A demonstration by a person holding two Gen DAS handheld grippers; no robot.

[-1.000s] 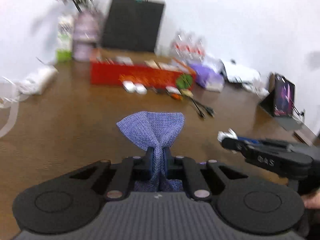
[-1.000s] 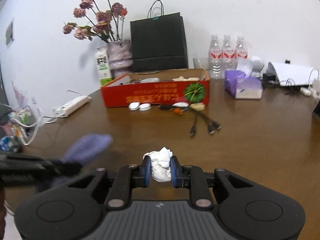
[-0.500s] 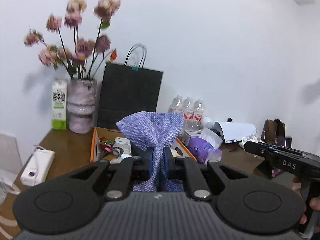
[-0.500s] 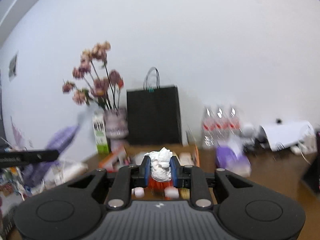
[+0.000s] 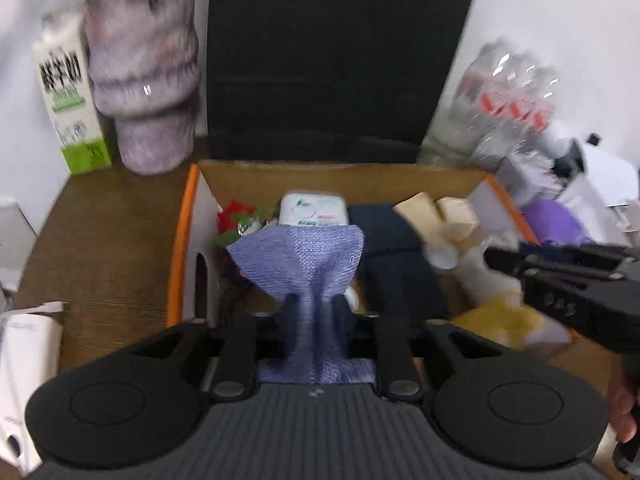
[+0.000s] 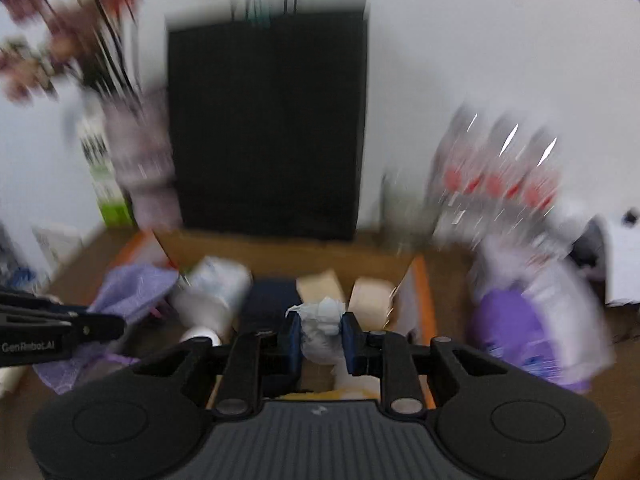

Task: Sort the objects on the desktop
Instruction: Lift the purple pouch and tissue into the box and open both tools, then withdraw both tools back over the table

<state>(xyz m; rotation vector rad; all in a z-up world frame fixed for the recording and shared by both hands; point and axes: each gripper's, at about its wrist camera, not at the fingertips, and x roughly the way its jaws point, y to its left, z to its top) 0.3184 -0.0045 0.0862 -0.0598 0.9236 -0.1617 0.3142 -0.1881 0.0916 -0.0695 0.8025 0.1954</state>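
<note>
Above an open cardboard box [image 5: 182,240] on a brown wooden table [image 5: 100,216], two handheld grippers each carry an item. The left gripper [image 5: 314,312] has its jaws pinched tight on the neck of a blue-violet woven pouch [image 5: 298,258], whose mouth fans out over the box's left half. The right gripper [image 6: 320,334] has its jaws clamped on a crumpled white paper wad [image 6: 322,322], held over the middle of the box, near its front edge.

Inside the box lie a white packet with green print [image 5: 312,210] near the back wall, a dark navy item [image 5: 394,252] just right of it, two tan cardboard pieces [image 5: 436,216] toward the right rear corner, something red and green [image 5: 236,216] at the left, and a yellow item [image 5: 500,320] at the front right; blur hides their finer detail.

Behind the box stands a black paper bag [image 5: 336,52], upright against the white wall. To its left are a mottled purple-grey vase [image 5: 146,80] and, beside that, a white and green carton [image 5: 70,104]. To the right of the bag a cluster of clear plastic bottles with red labels [image 5: 504,100] is smeared by motion, and a purple tissue pack [image 6: 516,332] sits just outside the box's right wall. The right-wrist view is heavily blurred throughout.
</note>
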